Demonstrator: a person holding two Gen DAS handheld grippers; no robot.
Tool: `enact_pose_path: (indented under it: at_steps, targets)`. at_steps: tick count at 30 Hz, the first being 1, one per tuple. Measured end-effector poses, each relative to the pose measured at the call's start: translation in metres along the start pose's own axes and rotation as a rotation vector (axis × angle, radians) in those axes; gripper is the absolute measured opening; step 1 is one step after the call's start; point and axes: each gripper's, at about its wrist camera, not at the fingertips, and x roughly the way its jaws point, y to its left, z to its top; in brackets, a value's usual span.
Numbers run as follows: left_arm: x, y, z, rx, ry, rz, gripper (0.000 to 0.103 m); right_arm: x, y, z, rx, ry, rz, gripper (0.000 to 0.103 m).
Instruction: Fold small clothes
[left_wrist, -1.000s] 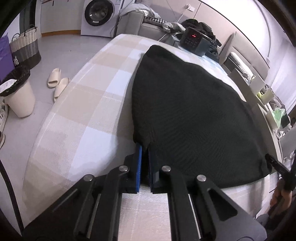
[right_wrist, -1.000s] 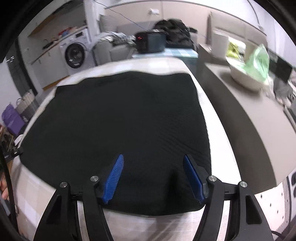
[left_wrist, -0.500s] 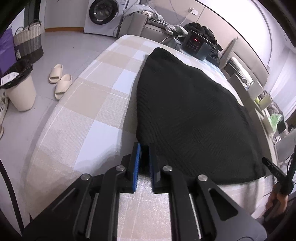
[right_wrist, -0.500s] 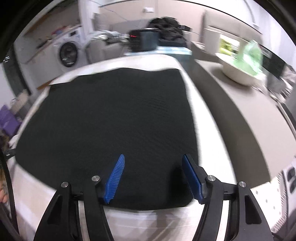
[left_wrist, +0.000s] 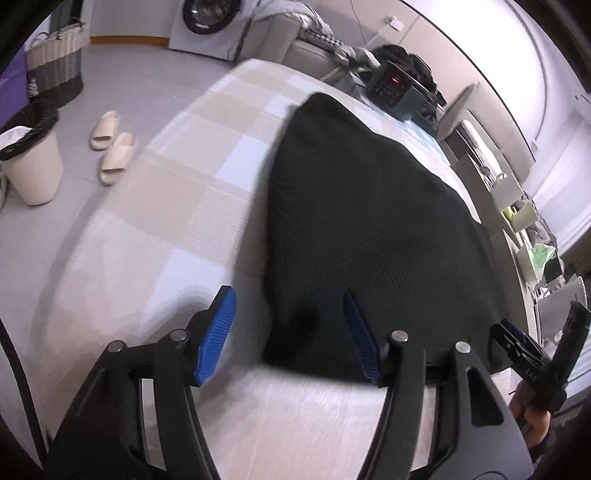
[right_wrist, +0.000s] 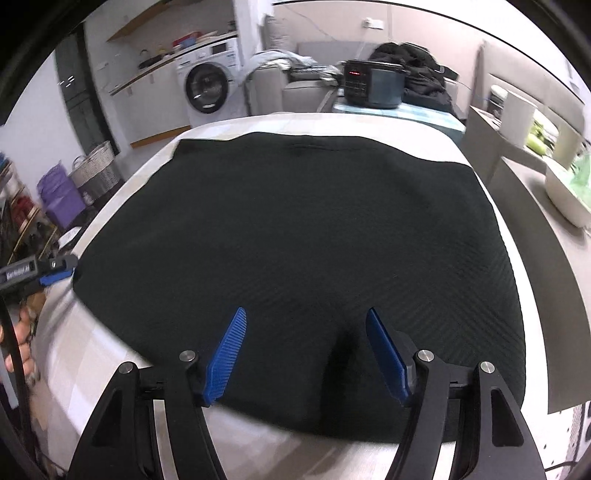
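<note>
The left gripper (left_wrist: 290, 334), pinched shut a second ago on the black garment's (left_wrist: 369, 229) near corner, is opening, releasing it flat on the counter (left_wrist: 147, 229) (fold laid). The right gripper (right_wrist: 306, 356) hovers wide, empty.

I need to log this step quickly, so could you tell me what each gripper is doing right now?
Left gripper: jaws opening, black cloth corner between them, not gripped.
Right gripper: open over the cloth's near edge, holding nothing.
</note>
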Motion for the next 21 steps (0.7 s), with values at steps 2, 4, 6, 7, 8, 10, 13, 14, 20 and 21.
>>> enact_pose_path:
  at_steps: [2, 4, 6, 7, 8, 10, 13, 14, 20, 21]
  targets:
    - [0.014, -0.005, 0.004, 0.014, 0.032, 0.029, 0.057, 0.011, -0.007, 0.004, 0.010, 0.029, -0.018, 0.069]
    - [0.018, -0.007, 0.005, 0.016, 0.032, 0.037, 0.057, 0.027, -0.008, 0.006, -0.014, 0.078, -0.086, 0.069]
    - [0.013, -0.004, 0.005, 0.004, 0.029, 0.023, 0.057, 0.025, 0.001, 0.004, -0.047, 0.074, -0.080, 0.068]
    - [0.011, -0.001, 0.006, -0.006, 0.025, 0.022, 0.057, 0.020, 0.011, 0.004, -0.074, 0.057, -0.045, 0.068]
    - [0.006, 0.002, 0.005, -0.018, 0.018, 0.027, 0.057, 0.017, 0.022, 0.004, -0.095, 0.045, -0.011, 0.069]
    - [-0.001, 0.008, 0.004, -0.032, 0.006, 0.039, 0.057, 0.014, 0.043, 0.003, -0.127, 0.043, 0.064, 0.069]
    - [-0.014, 0.016, 0.001, -0.037, -0.007, 0.042, 0.058, 0.013, 0.086, 0.003, -0.208, 0.039, 0.158, 0.069]
    - [-0.019, 0.019, 0.000, -0.039, -0.013, 0.043, 0.059, 0.014, 0.105, 0.002, -0.235, 0.044, 0.201, 0.069]
    - [-0.040, 0.040, -0.009, -0.112, -0.041, 0.019, 0.068, 0.031, 0.185, -0.014, -0.350, 0.078, 0.332, 0.069]
    - [-0.042, 0.043, -0.010, -0.128, -0.044, 0.017, 0.068, 0.034, 0.196, -0.017, -0.371, 0.084, 0.338, 0.069]
